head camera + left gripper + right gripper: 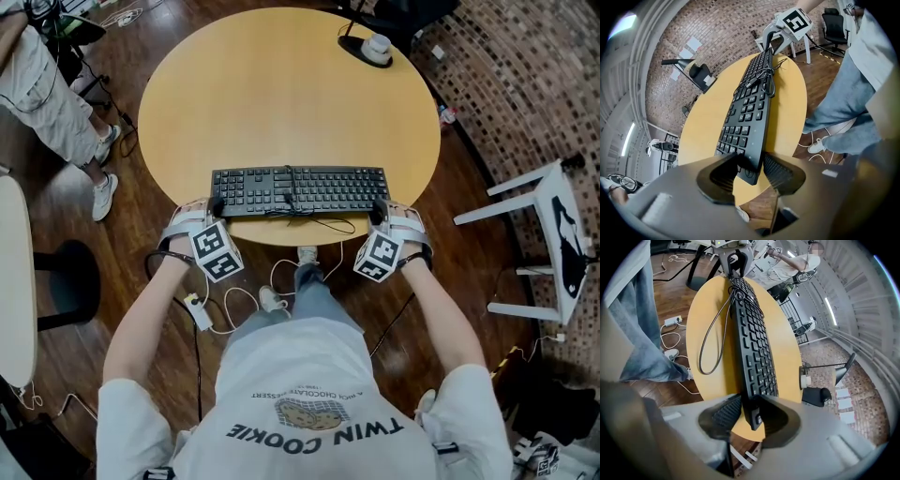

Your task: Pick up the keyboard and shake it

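Brick wall (726, 33) and dark wood floor (159, 178) surround a round yellow bench (281, 94). On it, along the near edge, lies a black keyboard (298, 190), its cable (765, 80) bunched over the keys. Left claw (752, 171) is clamped on the keyboard's left end, right claw (750, 416) on its right end.

We get bright, even indoor light; the keyboard (298, 190) casts only a thin shadow on the table (281, 94). Both gripper views bulge, with dark corners. A strip light (829, 305) glares, perhaps overexposed.
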The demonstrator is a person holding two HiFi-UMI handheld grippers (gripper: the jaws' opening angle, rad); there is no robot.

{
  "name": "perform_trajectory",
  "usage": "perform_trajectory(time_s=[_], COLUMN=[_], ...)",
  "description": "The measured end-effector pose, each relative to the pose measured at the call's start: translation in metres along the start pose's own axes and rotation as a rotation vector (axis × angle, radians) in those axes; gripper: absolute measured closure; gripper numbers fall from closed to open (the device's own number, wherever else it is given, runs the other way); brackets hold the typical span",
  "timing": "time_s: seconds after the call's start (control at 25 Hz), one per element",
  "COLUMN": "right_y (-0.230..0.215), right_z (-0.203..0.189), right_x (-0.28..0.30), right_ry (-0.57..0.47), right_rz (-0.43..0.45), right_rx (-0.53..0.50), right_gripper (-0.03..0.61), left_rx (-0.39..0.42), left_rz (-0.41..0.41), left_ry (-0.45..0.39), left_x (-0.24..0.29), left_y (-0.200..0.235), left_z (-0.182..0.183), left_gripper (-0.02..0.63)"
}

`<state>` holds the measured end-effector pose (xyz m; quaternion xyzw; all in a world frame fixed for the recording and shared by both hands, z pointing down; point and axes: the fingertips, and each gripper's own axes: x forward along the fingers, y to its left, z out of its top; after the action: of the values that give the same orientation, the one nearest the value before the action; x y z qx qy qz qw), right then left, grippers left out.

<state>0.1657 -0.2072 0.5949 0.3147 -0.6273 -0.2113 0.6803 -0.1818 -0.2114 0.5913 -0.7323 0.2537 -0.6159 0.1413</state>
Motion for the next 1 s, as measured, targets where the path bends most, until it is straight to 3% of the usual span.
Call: perform_trajectory(time_s=[0.36,0.56,0.8,1.0], right_y=[0.008,0.005,0.005,0.020], right_z=[0.005,0.009,0.004,-0.009], right_x=[0.000,-0.006,-0.028,-0.061], right_ry=[0.023,0.010,-0.058,-0.158], right_rz=[0.189,0.272,0.264,0.282], right_rx=[0.070,0.225,0.339,0.474], right_gripper=[0.457,0.457,0.457,0.459], left_rx=[0.006,-0.134,-0.275,-0.388], left_rz=[-0.107,-0.185,-0.187,-0.188], left_ry=[0.036,0.028,0.002,-0.020], left_x=[0.000,-0.011,-0.031,-0.052], left_y=[0.001,0.004,-0.012,-0.048], left_z=[0.001,0.007,0.018,0.051], left_gripper=[0.428,0.430,0.433,0.469])
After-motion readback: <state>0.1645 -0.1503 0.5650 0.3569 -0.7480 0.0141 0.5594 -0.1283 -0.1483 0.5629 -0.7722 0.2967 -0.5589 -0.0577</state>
